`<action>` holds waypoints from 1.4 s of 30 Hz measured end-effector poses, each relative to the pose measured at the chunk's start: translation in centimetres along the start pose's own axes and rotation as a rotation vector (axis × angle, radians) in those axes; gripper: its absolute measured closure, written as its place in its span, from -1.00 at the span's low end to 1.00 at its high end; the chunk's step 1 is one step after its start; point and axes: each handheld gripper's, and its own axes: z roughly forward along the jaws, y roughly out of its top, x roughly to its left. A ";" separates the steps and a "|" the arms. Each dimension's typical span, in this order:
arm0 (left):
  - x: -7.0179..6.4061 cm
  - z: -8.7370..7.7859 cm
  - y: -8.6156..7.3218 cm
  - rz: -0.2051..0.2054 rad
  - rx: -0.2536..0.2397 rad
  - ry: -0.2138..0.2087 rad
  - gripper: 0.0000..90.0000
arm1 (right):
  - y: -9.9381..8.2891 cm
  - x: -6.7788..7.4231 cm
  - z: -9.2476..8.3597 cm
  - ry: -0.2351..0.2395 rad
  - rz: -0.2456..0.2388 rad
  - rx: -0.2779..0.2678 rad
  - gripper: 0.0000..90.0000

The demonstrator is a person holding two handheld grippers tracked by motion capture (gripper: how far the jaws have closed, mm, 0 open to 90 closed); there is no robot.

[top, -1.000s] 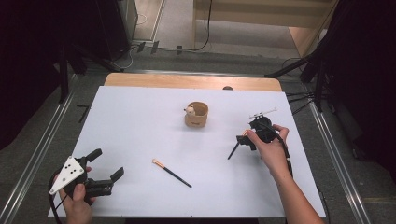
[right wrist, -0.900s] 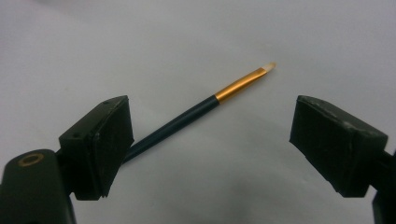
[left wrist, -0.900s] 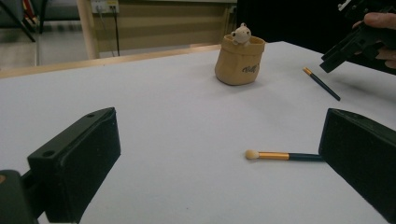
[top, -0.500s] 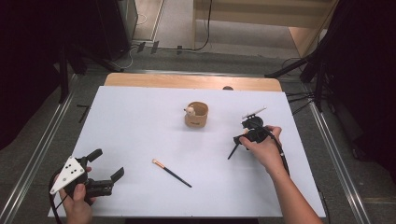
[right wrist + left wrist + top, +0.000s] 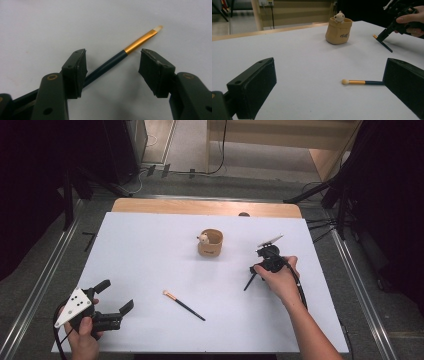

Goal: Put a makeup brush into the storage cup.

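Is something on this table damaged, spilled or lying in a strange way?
Nothing stands out. Two makeup brushes lie flat on the white table: one near the middle, one between the right hand-held gripper's closing jaws. The small beige pouch stands upright, a toy bear inside.

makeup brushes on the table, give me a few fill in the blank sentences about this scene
1. The number of makeup brushes lying on the white table is ____.
2. The brush between the right gripper's open jaws has a ____ coloured metal band.
3. The tan pouch holds a small toy ____.
4. The other brush lies nearer the ____ gripper.

Missing words: two; gold; bear; left
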 end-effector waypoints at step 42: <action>-5.4 9.0 4.0 0.033 0.036 -0.217 -1.00 | -4.9 -0.9 -5.2 0.215 -0.065 -0.486 0.89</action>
